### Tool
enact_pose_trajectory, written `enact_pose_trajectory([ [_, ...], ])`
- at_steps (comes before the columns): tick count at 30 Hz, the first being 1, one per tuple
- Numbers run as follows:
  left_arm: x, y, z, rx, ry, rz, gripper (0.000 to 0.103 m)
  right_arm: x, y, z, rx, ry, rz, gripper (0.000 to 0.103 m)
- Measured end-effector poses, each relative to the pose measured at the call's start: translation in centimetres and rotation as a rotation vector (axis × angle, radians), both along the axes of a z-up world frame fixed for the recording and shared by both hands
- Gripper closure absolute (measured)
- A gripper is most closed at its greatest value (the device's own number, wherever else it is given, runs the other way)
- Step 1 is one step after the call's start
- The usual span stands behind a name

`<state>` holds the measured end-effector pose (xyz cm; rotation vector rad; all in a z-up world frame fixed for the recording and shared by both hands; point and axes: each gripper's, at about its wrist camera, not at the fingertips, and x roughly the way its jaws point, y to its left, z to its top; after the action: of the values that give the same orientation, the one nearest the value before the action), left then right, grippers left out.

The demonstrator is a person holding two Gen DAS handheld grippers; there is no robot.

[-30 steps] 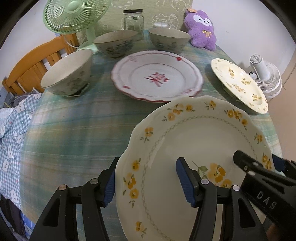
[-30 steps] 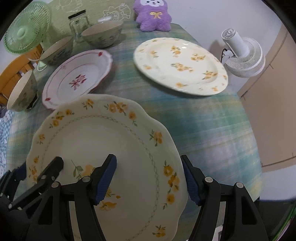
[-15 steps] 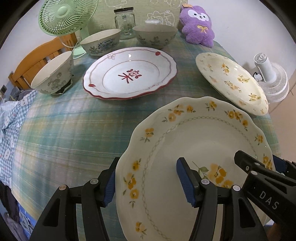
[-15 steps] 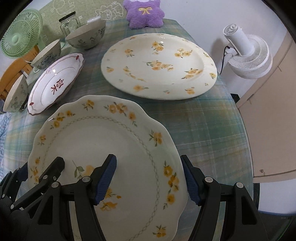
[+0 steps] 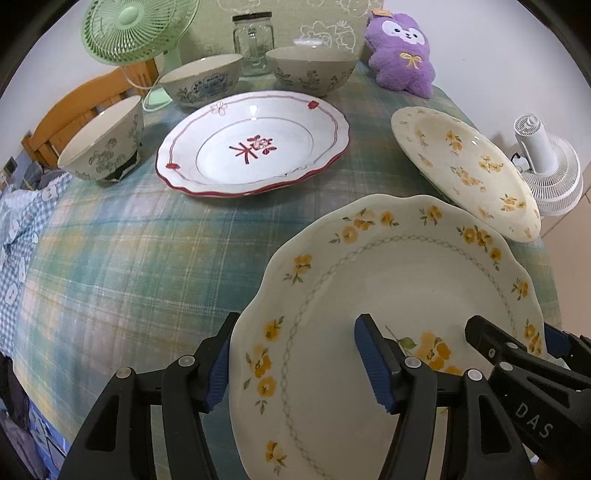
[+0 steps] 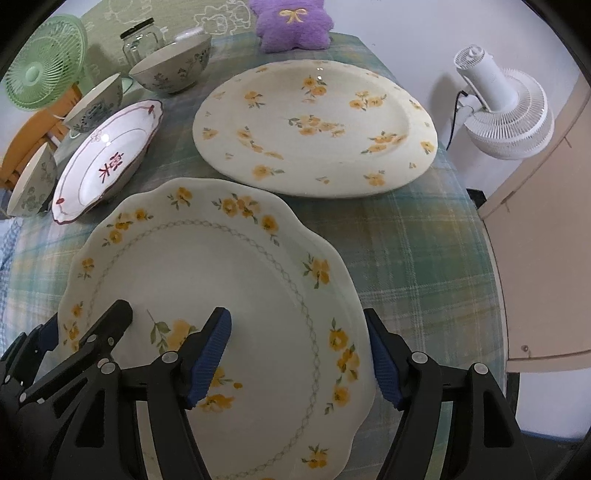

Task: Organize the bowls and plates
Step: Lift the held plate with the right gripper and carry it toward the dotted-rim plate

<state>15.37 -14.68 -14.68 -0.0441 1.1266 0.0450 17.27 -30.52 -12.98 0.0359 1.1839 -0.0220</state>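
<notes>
The counter [image 5: 122, 266] wears a green, blue and cream plaid cloth that reaches every visible edge. Above its near end, a scalloped cream plate [image 5: 402, 306] [image 6: 207, 295] with yellow flowers is gripped from 2 sides: the left claw [image 5: 295, 363] is clamped over its left rim, 1 blue-padded finger below the edge and 1 on the face, and the right claw [image 6: 299, 358] is clamped the same way over its right rim. Whether the plate touches the cloth cannot be told.

Beyond it lies a round cream plate [image 6: 314, 125] [image 5: 465, 170] scattered with yellow blossoms, near the counter's right edge. To its left sits a white plate [image 5: 255, 144] [image 6: 107, 162] with a red wavy rim and a red motif at its centre. 3 patterned bowls [image 5: 103, 147] [image 6: 31, 184] curve round its far-left side, the farthest [image 5: 310, 70] beside a glass jar [image 5: 253, 40] with a dark lid.

At the far-left corner stands a green fan [image 5: 136, 26], with a wooden chair back [image 5: 77, 110] behind the counter there. A purple plush toy [image 5: 400, 51] sits at the far end. Off the right edge, a white fan [image 6: 506, 107] stands by a pale wall, next to a beige door [image 6: 546, 236]. Blue checked fabric [image 5: 18, 236] shows at the left.
</notes>
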Motion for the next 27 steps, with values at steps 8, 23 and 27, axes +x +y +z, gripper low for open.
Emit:
enact_pose_trajectory([
  [8,-0.7,-0.2,3.3,0.003,-0.046,0.013,0.024,-0.5,-1.0,3.2,0.032,-0.071,-0.013,0.022],
  [23,3.1,-1.8,11.0,-0.010,-0.179,-0.147,0.012,-0.1,-2.6,11.6,0.026,-0.225,-0.148,0.022],
  [27,5.0,-2.9,11.9,-0.033,-0.197,-0.144,0.012,1.6,-4.0,12.2,0.030,-0.244,-0.160,0.022],
])
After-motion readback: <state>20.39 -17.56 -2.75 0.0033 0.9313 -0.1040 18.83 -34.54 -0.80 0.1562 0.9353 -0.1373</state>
